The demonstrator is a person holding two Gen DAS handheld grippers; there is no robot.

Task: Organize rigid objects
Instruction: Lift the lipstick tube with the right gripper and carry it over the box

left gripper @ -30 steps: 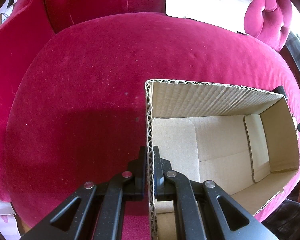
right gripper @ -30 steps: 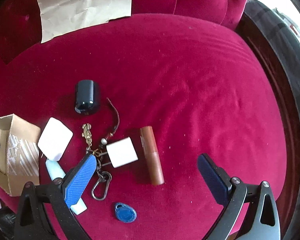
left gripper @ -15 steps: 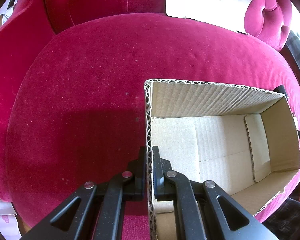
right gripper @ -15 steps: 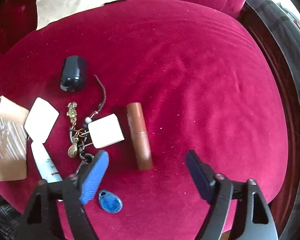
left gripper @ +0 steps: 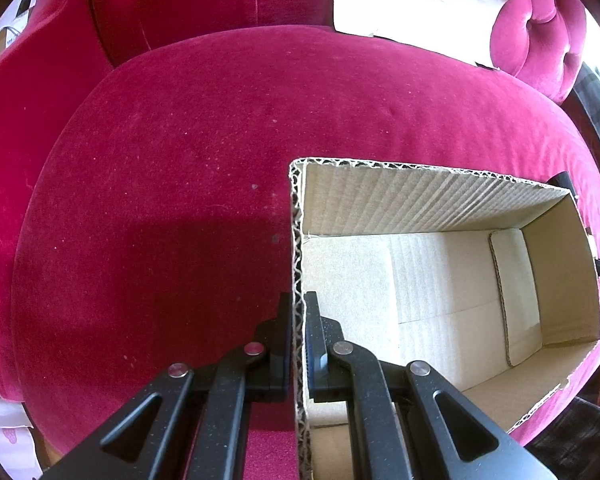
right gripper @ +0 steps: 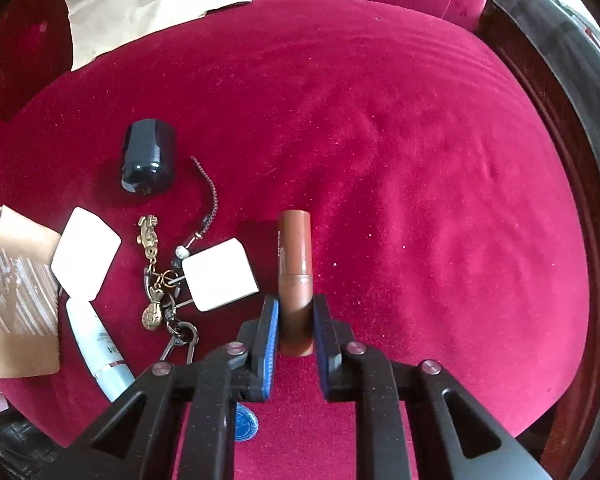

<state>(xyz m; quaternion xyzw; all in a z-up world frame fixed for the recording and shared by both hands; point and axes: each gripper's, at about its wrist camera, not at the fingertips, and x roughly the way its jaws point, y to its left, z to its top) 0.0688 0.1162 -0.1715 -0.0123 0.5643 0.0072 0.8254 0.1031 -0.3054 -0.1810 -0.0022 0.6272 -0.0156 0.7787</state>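
Right wrist view shows the change: a second ago the right gripper [right gripper: 295,322] hung wide open above the clutter, and now its blue-padded fingers [right gripper: 271,320] have closed in on the lower end of the brown tube [right gripper: 295,264], which lies flat on the red cushion [right gripper: 420,160] pointing away from the camera. The pads sit against the tube on both sides, so the grasp looks made, though the tube is not yet lifted. That makes this the first item on its way to the box [left gripper: 440,280], which is empty in the left wrist view. There the left gripper [left gripper: 298,344] is clamped on the box's near wall, one finger outside and one inside, just as it was a second ago, steadying it. Just left of the tube lies a white block [right gripper: 220,274], close enough to be nudged as the tube comes up; beyond it a keyring [right gripper: 156,276] with charms, a white pad [right gripper: 86,258], a white tube [right gripper: 98,346], a dark case [right gripper: 148,162], and a blue fob [right gripper: 246,424] half hidden under the fingers. The box corner [right gripper: 20,300] shows at far left, so the carry must pass over all of these.
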